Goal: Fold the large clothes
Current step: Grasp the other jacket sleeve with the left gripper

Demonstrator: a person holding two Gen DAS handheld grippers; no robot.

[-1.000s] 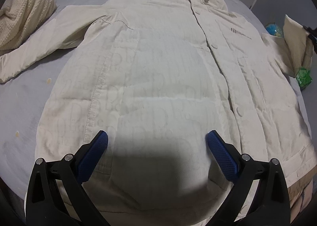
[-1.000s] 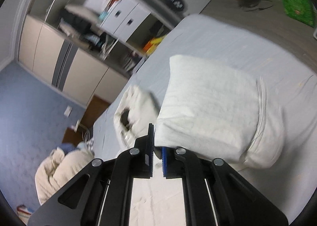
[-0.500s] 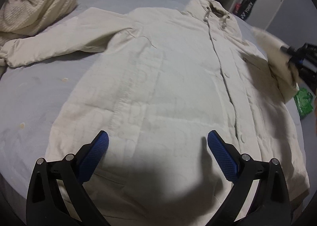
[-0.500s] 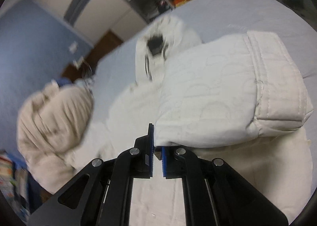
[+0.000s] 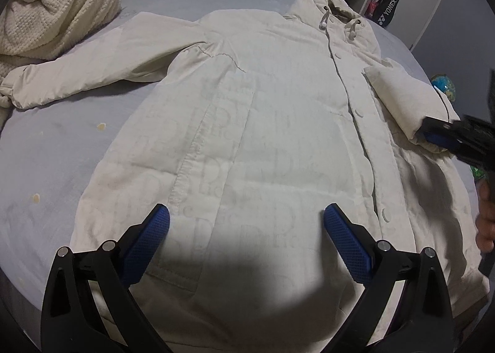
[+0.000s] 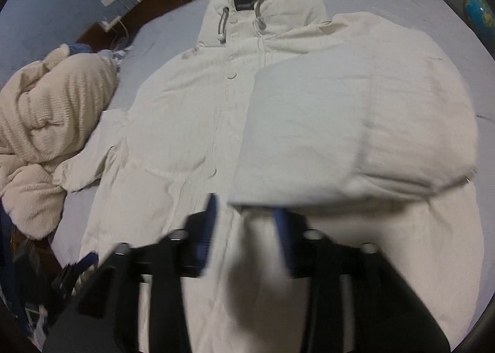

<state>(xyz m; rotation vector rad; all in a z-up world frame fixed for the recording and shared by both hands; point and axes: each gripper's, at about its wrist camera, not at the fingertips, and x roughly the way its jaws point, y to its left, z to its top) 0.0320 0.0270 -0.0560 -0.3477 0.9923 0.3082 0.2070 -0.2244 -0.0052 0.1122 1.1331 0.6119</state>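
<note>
Left gripper (image 5: 246, 223) hung with jaws wide apart above the cream jacket (image 5: 247, 124), spread front-up on the grey bed (image 5: 46, 149). Right gripper (image 6: 246, 214) was opening, jaws unclenched, beside the folded-in sleeve (image 6: 355, 124). Beyond: knitted blanket (image 5: 52, 3).

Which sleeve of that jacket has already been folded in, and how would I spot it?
On the grey bed lies a cream hooded jacket, front up. The folded sleeve lies across its chest beside the button line, cuff at the right tool. The other sleeve stretches out flat towards the knitted blanket.
</note>
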